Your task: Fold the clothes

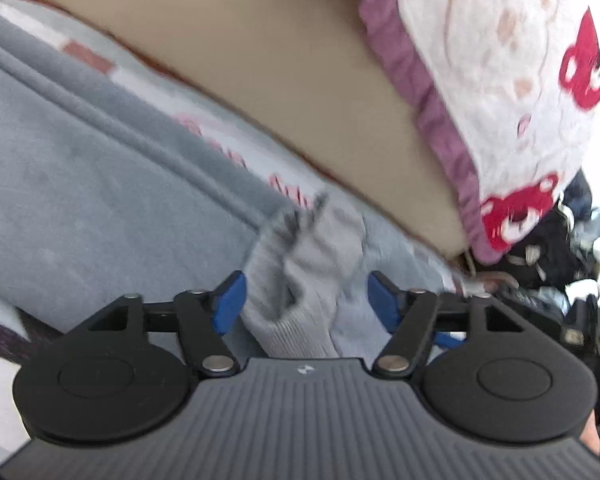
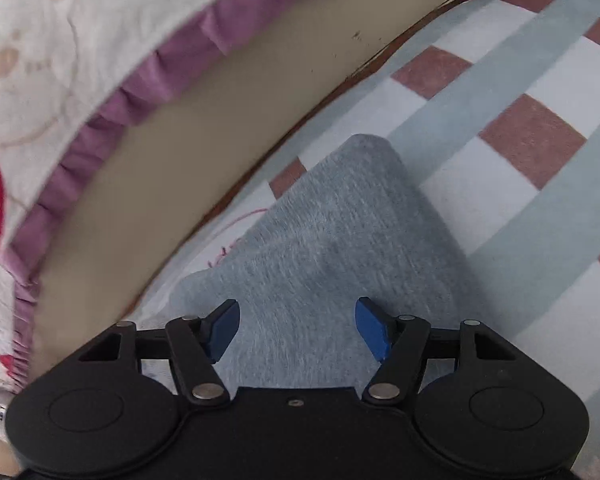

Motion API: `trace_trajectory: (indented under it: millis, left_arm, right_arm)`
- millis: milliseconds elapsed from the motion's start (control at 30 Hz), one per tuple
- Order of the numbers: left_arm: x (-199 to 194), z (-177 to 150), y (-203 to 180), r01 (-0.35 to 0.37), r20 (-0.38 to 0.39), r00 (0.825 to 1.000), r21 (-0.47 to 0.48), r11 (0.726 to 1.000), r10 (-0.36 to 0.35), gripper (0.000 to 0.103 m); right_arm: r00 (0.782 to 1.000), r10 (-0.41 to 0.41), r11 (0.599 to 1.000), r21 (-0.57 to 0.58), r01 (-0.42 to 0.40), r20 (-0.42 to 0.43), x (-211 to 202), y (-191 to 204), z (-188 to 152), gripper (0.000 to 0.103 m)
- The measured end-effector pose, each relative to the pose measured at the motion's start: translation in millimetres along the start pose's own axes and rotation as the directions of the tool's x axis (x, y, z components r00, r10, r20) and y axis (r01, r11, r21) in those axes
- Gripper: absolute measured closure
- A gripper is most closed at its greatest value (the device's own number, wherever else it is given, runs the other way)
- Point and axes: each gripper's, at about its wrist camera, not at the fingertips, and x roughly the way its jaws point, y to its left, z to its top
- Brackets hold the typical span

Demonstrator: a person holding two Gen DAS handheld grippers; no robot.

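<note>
1. My left tool (image 1: 304, 300) stands with its blue pads apart, a bunched ribbed grey cuff (image 1: 300, 280) between them but not pinched. I would settle deeper over the ribbing before closing.
2. My right tool (image 2: 296, 328) is also apart, over a folded edge of the soft grey fleece garment (image 2: 320, 232); I would catch both layers at 12 o'clock.
3. The garment lies on the checked blue, white and brick-red bed sheet (image 2: 540, 140), its rounded corner pointing to 12 o'clock, a beige headboard (image 2: 204, 132) at 10 o'clock.
</note>
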Motion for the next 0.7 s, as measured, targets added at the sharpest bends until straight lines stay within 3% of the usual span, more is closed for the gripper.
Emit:
trace_trajectory:
  millis: [33, 167, 267, 333, 367, 400, 433, 500, 567, 633, 700]
  left_arm:
    - [4.8, 4.7, -0.4, 0.001, -0.015, 1.000, -0.038, 0.999, -0.002, 0.035]
    - [13.8, 15.2, -22.9, -0.057, -0.014, 0.998, 0.106, 0.993, 0.058, 0.028]
    - [39.8, 14.3, -41.9, -0.091, -0.092, 0.988, 0.304, 0.948, 0.124, 0.019]
    - [58.3, 11.0, -42.5, -0.153, -0.144, 0.968, 0.309, 0.939, 0.205, 0.019]
    - [60.1, 9.6, -44.4, -0.163, -0.140, 0.967, 0.297, 0.941, 0.212, 0.021]
    - [61.0, 8.4, -46.7, -0.170, -0.131, 0.968, 0.284, 0.944, 0.214, 0.049]
    - [61.3, 8.1, -52.9, -0.159, -0.137, 0.969, 0.293, 0.943, 0.206, 0.062]
    - [52.9, 8.1, -67.7, -0.217, -0.086, 0.963, 0.319, 0.923, 0.256, 0.089]
    - [32.8, 10.5, -82.4, -0.264, 0.005, 0.961, 0.317, 0.911, 0.277, 0.097]
    - [5.4, 14.1, -98.5, -0.299, 0.126, 0.954, 0.308, 0.903, 0.273, 0.097]
    - [-4.6, 12.8, -104.8, -0.340, 0.195, 0.938, 0.347, 0.874, 0.288, 0.098]
  right_arm:
    - [1.000, -0.021, 0.999, -0.036, 0.020, -0.008, 4.7, 5.9, -1.7, 0.032]
    - [0.999, -0.052, 0.989, -0.137, 0.051, -0.004, 1.2, 17.5, -12.0, 0.032]
    - [0.999, -0.001, 0.981, -0.195, -0.009, -0.052, 18.4, 32.3, -12.1, 0.033]
    - [0.996, 0.023, 0.985, -0.168, -0.037, -0.083, 28.3, 30.6, -12.2, 0.033]
    - [0.995, 0.035, 0.987, -0.151, -0.050, -0.098, 33.1, 29.4, -12.1, 0.033]
    - [0.990, 0.084, 0.990, -0.103, -0.096, -0.109, 34.7, 25.3, -11.1, 0.033]
    - [0.983, 0.143, 0.988, -0.047, -0.149, -0.116, 35.4, 20.4, -9.8, 0.033]
    - [0.940, 0.319, 0.945, 0.114, -0.306, -0.124, 35.9, 6.5, -6.6, 0.035]
    - [0.909, 0.407, 0.905, 0.173, -0.388, -0.089, 30.1, 2.2, -5.5, 0.036]
    - [0.910, 0.410, 0.909, 0.111, -0.402, -0.062, 19.8, 10.3, -5.1, 0.036]
    - [0.909, 0.413, 0.911, 0.013, -0.413, -0.057, 13.9, 24.4, -6.3, 0.036]
